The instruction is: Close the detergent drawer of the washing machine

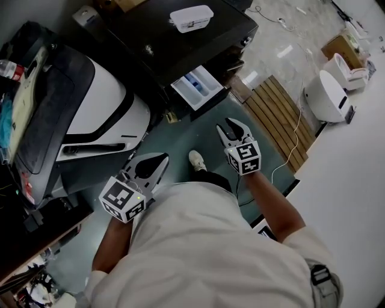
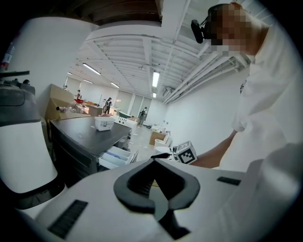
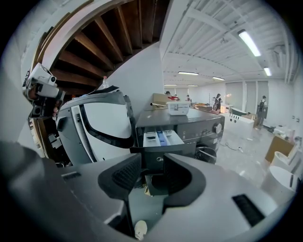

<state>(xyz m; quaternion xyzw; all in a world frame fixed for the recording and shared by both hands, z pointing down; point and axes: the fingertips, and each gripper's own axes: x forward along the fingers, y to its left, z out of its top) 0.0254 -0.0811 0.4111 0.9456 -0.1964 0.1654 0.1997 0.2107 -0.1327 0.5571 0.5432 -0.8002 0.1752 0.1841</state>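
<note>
**A:** Head view?
**B:** The detergent drawer [image 1: 197,88] juts open from the washing machine [image 1: 150,36] at its front corner. The left gripper [image 1: 157,161] and right gripper [image 1: 233,129] are both apart from it.
**A:** Left gripper view?
**B:** Tips together, empty.
**A:** Right gripper view?
**B:** Jaws apart, nothing between them, and the drawer [image 3: 161,138] is straight ahead.

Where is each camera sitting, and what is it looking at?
Head view: on the person's head, looking steeply down at the washing machine, its open drawer, the left gripper, the right gripper, the person's arms, shirt and shoe.
Left gripper view: on the left gripper, looking along its closed jaws across the room; an arm and the shirt show.
Right gripper view: on the right gripper, looking between its open jaws at the drawer; the shoe shows below.
Shared: all three show the drawer and the white box.
</note>
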